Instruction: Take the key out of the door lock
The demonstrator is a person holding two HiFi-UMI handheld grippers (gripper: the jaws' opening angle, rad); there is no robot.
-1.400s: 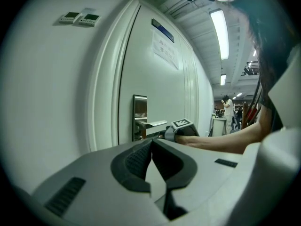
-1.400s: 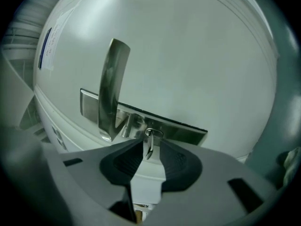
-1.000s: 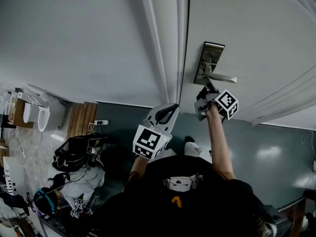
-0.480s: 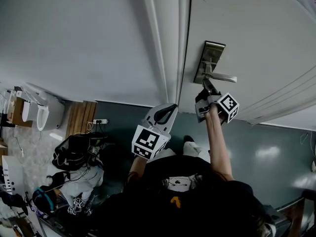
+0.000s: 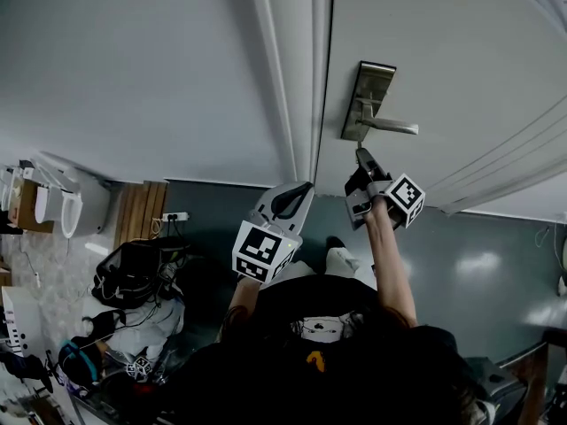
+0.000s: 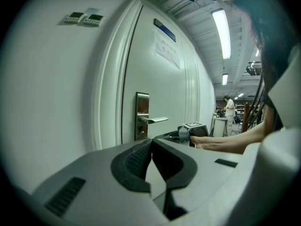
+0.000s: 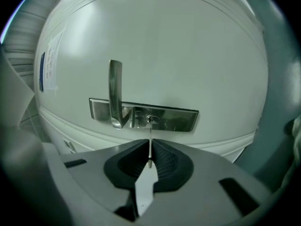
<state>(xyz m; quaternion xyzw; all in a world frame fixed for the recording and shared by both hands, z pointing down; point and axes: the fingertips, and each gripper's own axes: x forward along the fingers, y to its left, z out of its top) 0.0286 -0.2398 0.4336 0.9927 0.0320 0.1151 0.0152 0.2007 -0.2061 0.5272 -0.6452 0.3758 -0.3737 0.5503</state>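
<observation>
Between the pinched jaws of the right gripper [image 7: 149, 144] stands a thin silver metal key [image 7: 149, 150], its tip just short of the rectangular brushed-steel lock plate [image 7: 174, 119]. The forearm [image 5: 390, 255] is outstretched. Left of it, the left gripper [image 6: 151, 144] is closed and empty.

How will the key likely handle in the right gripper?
The key looks like thin metal, so probably stiff and light. The right gripper pinches only a narrow strip of it, so it might pivot or slip if bumped.
</observation>
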